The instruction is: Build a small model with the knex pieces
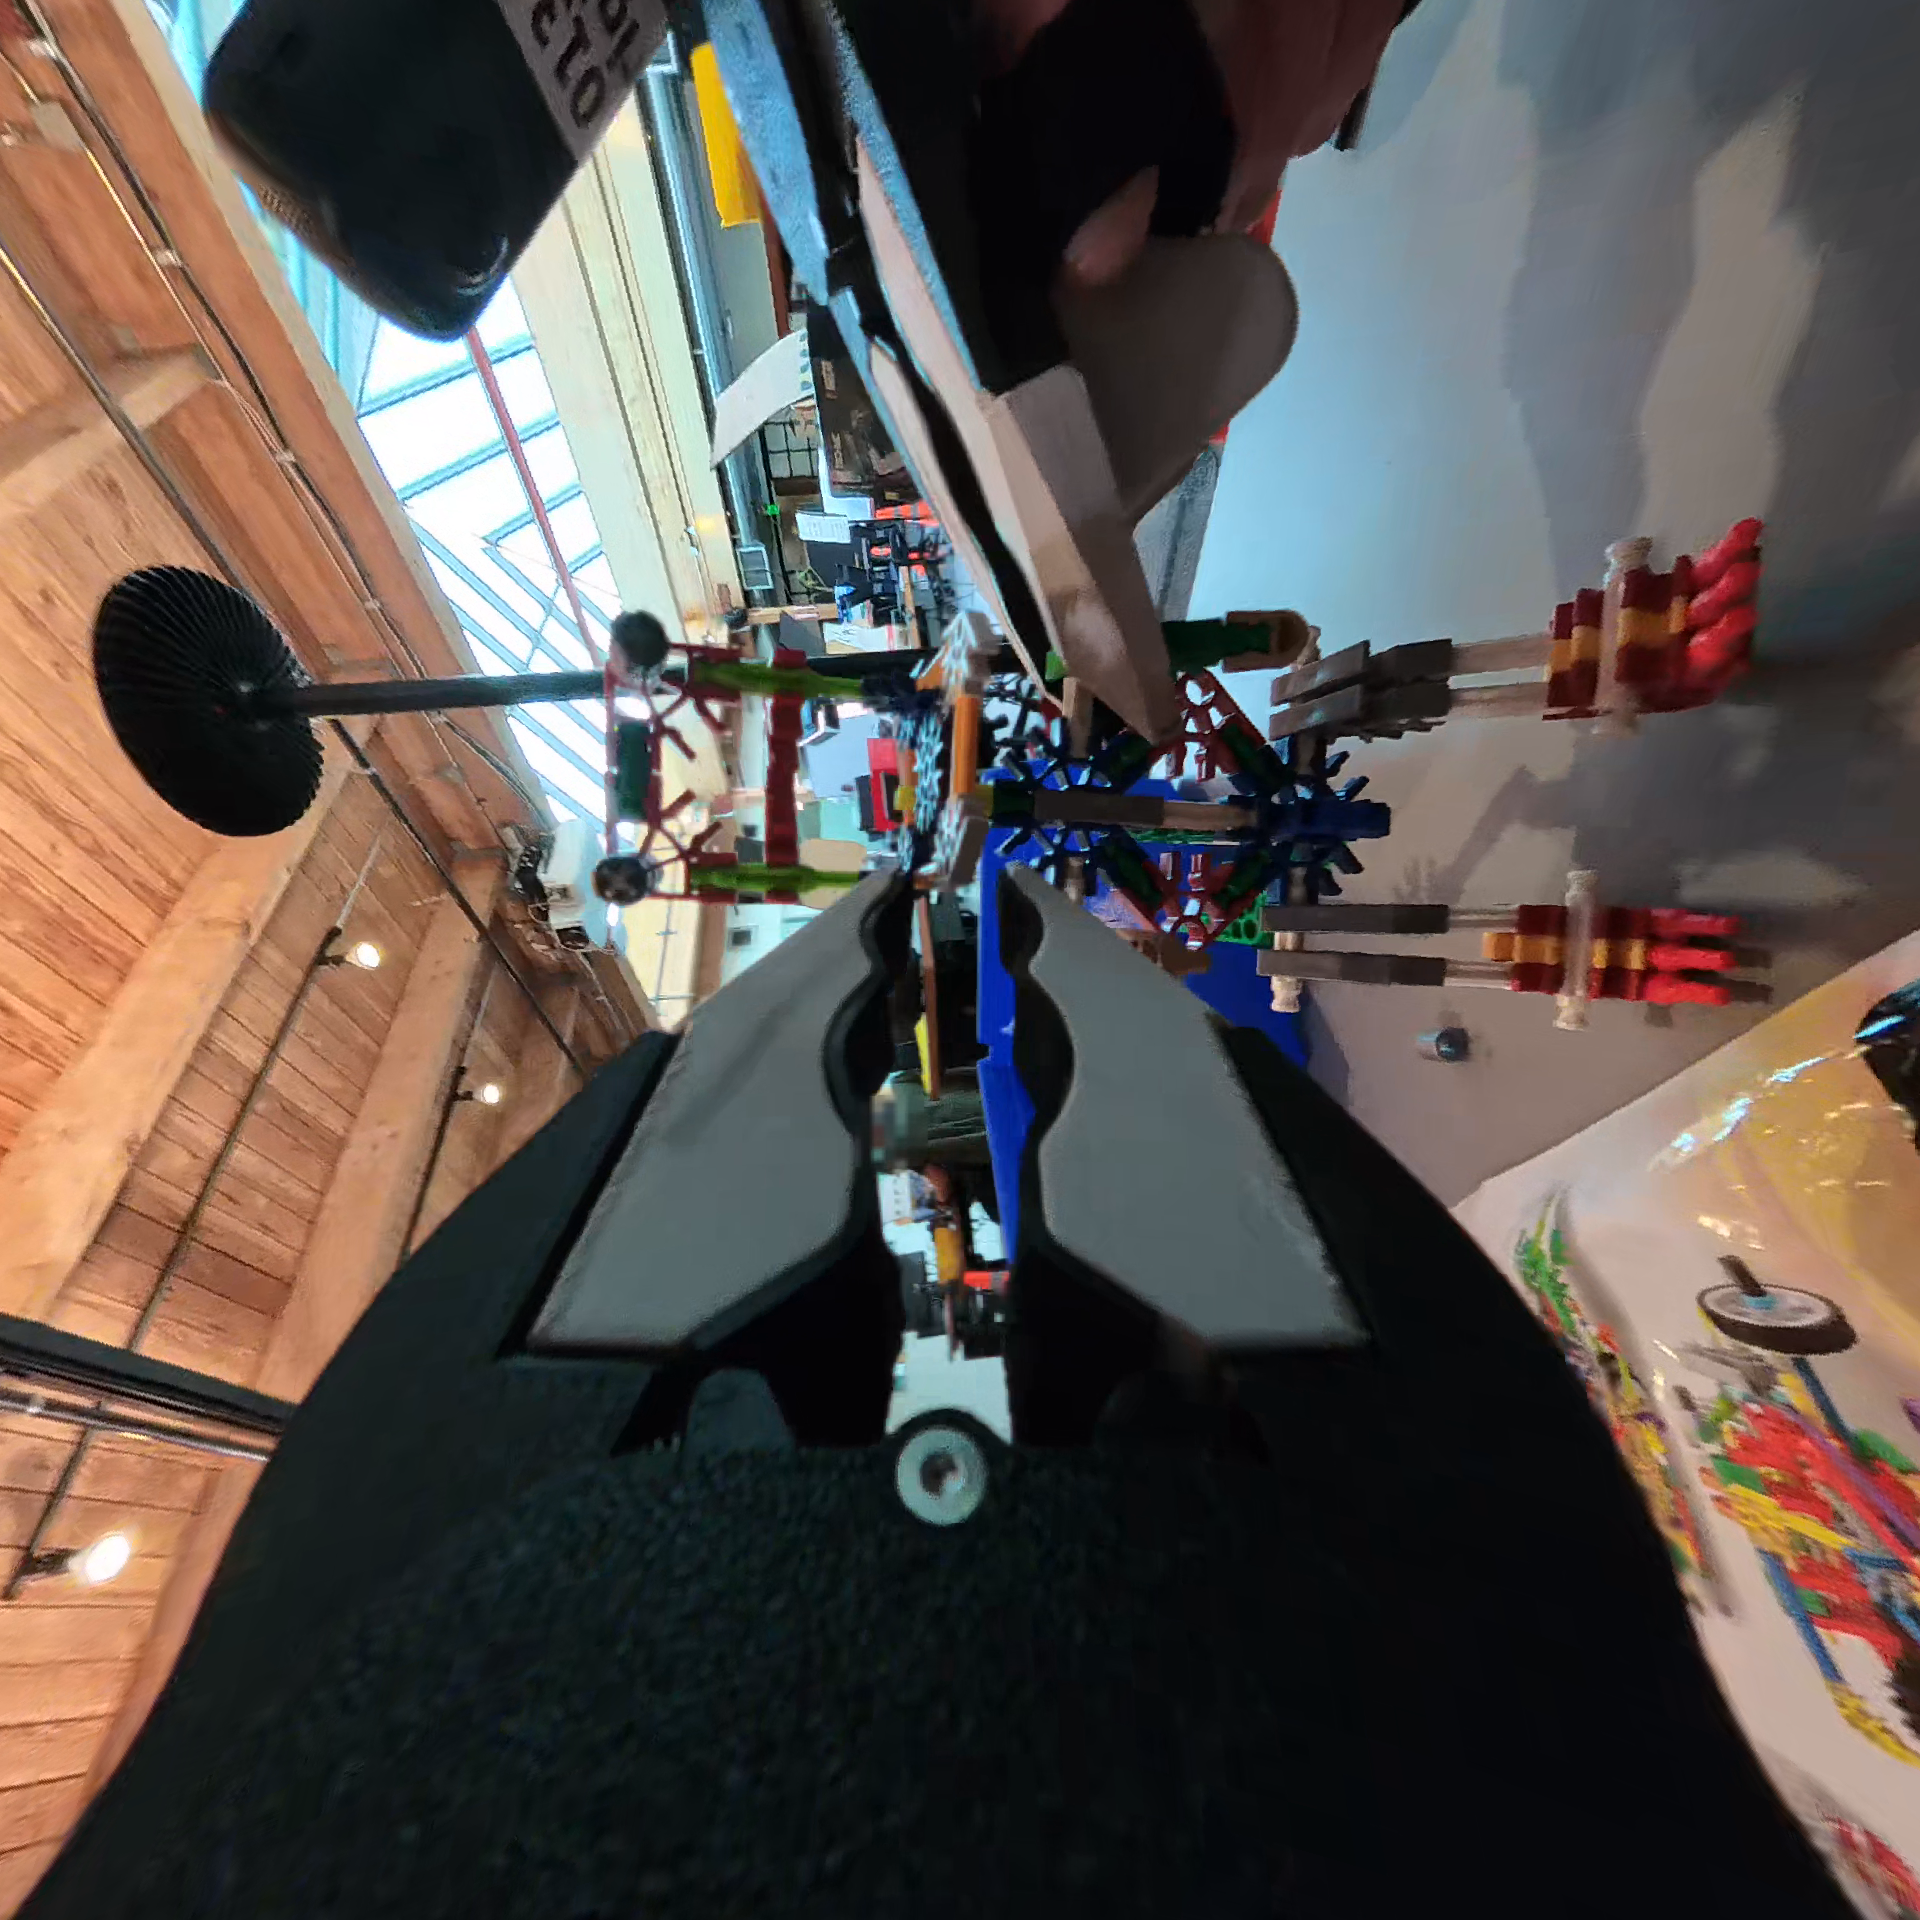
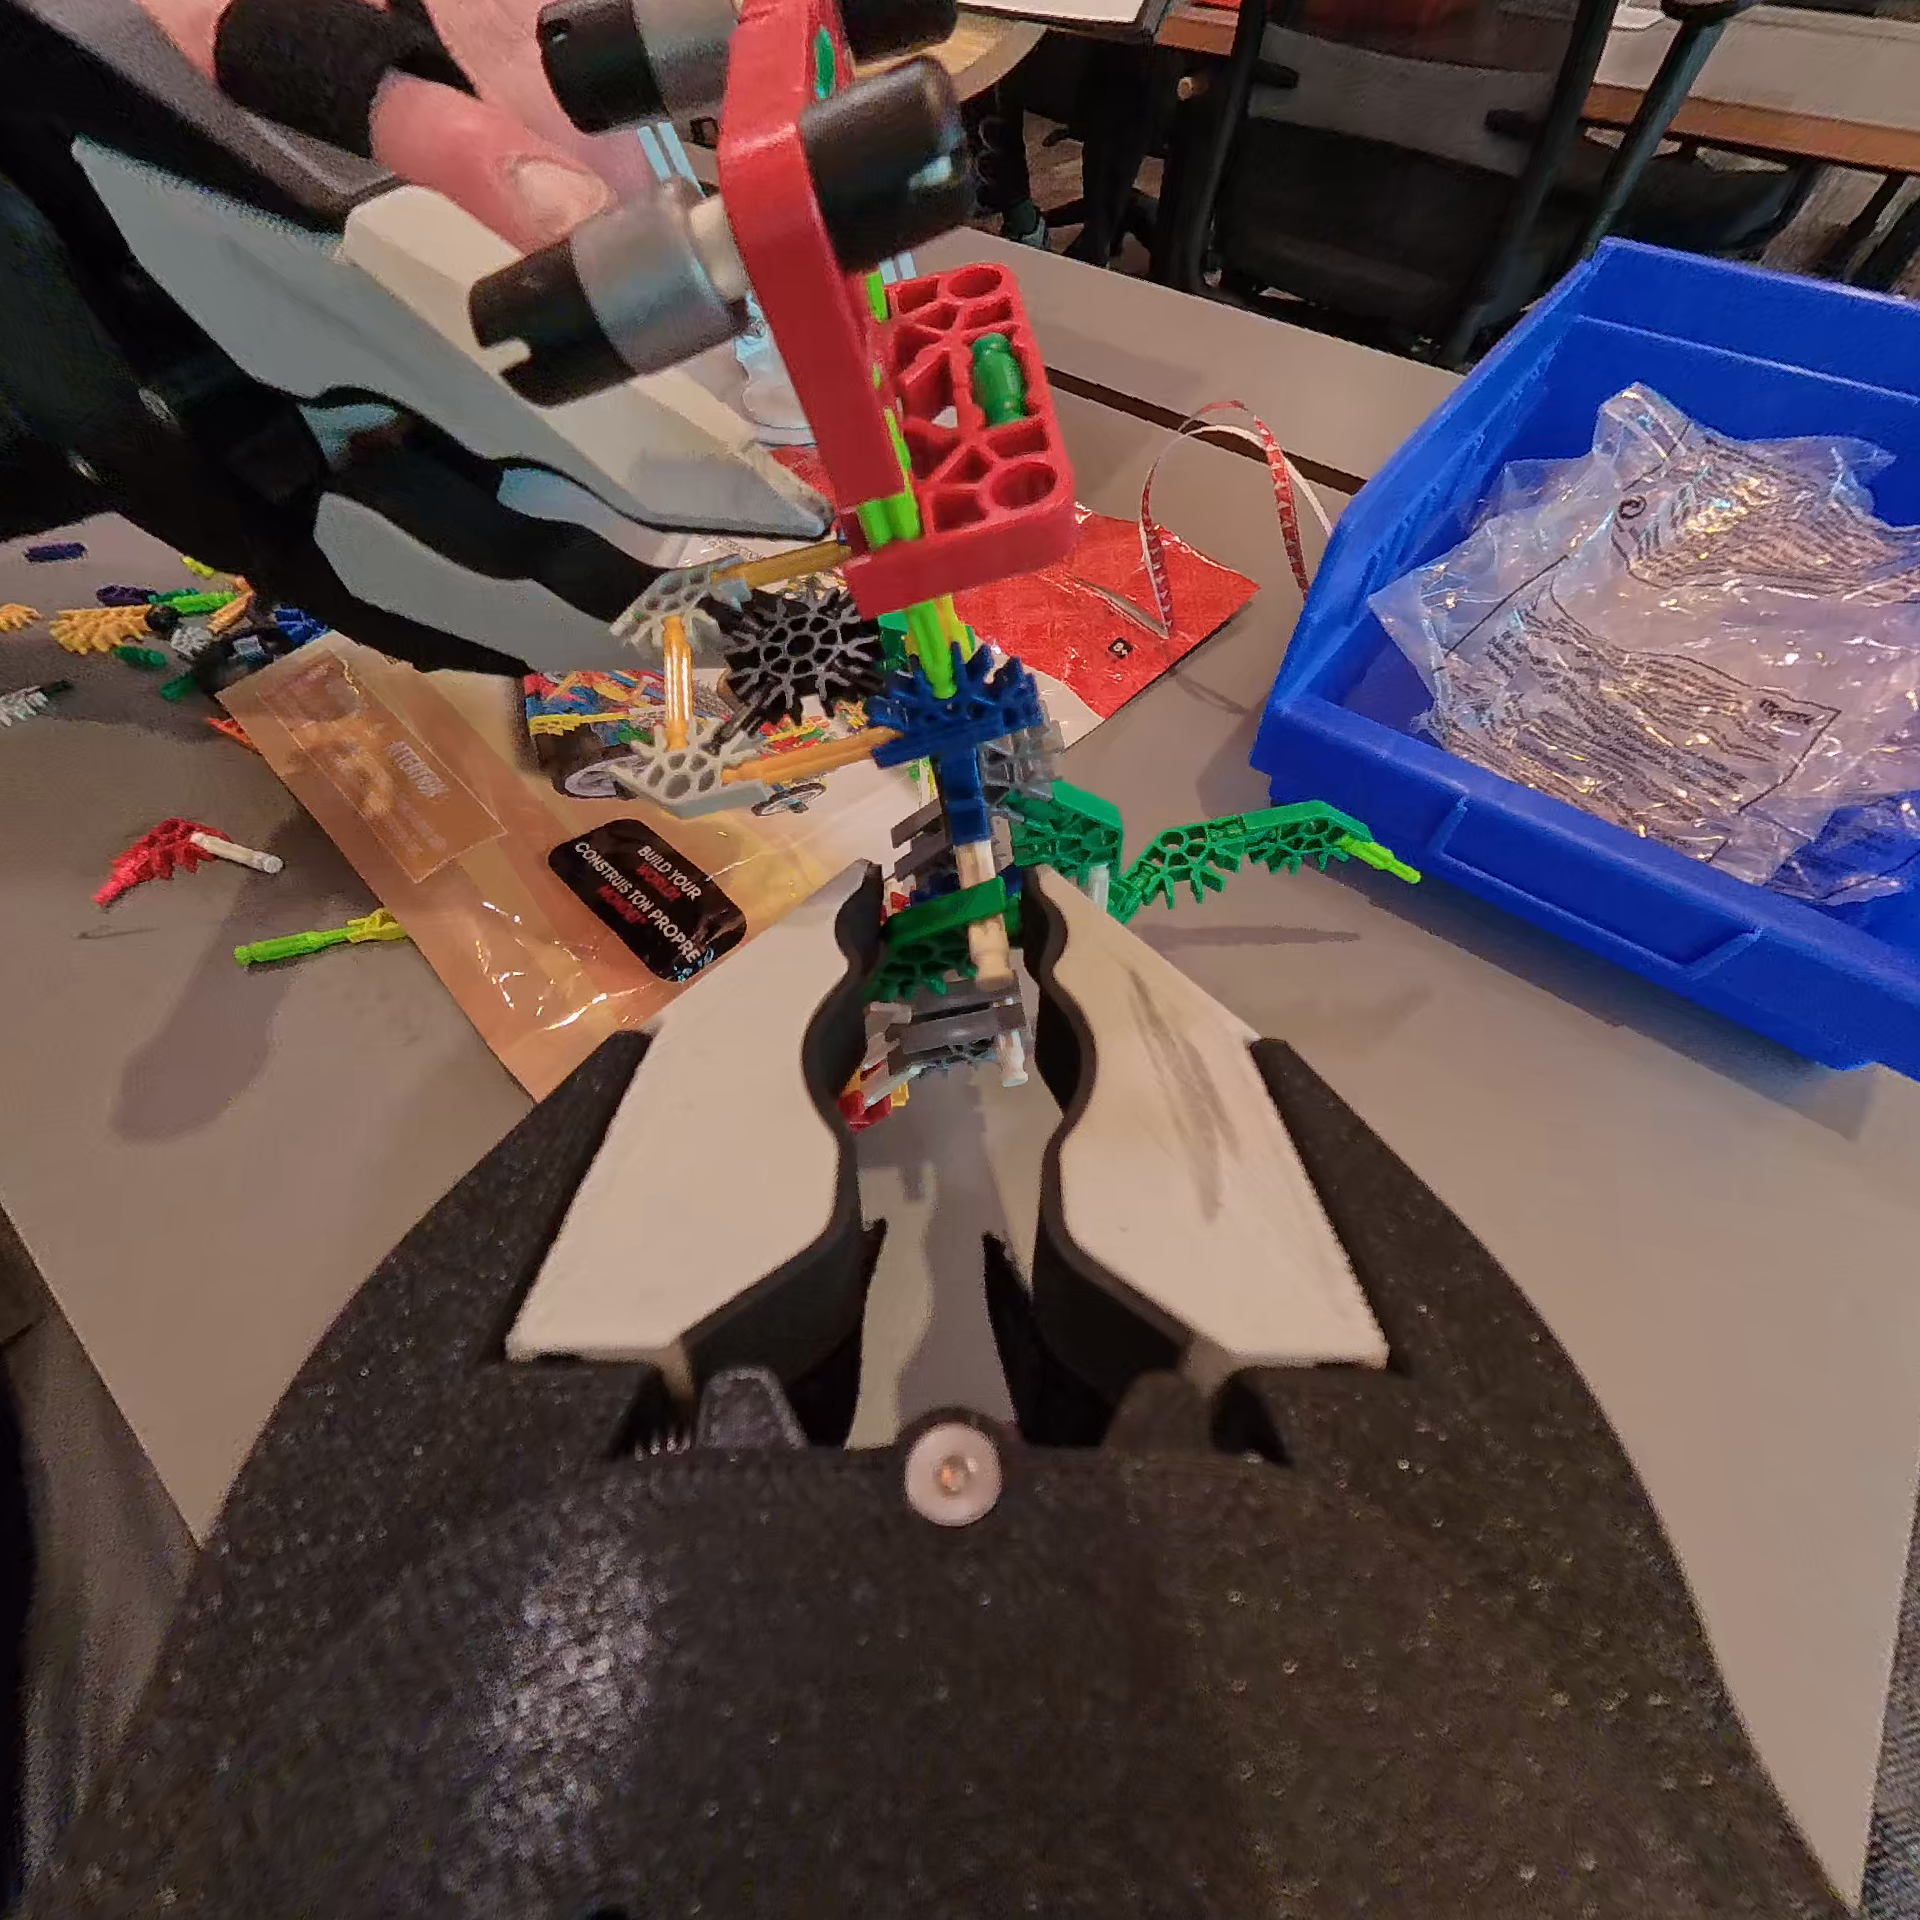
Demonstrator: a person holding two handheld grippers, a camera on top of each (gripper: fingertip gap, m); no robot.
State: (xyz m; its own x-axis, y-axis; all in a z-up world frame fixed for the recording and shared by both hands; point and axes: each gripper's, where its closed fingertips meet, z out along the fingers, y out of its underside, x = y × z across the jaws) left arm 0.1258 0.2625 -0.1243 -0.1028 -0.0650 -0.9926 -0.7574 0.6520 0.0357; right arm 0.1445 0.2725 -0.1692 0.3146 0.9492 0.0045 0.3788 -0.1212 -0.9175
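A tall model of coloured plastic rods and connectors stands upright over the grey table. It has a red frame with black wheels on top and a green toothed tail. My right gripper is shut on its lower body, at the green connector and white rod. My left gripper comes in from the upper left and is shut on the side frame of gold rods and grey connectors. In the left wrist view, my left gripper closes on that frame; the model and its red-footed legs reach toward the table.
A blue bin holding clear plastic bags stands at the right. A printed sheet under a clear bag and red packaging lie behind the model. Loose pieces are scattered at the left. Chairs stand beyond the table. There is about 5 cm between the tips of the two grippers.
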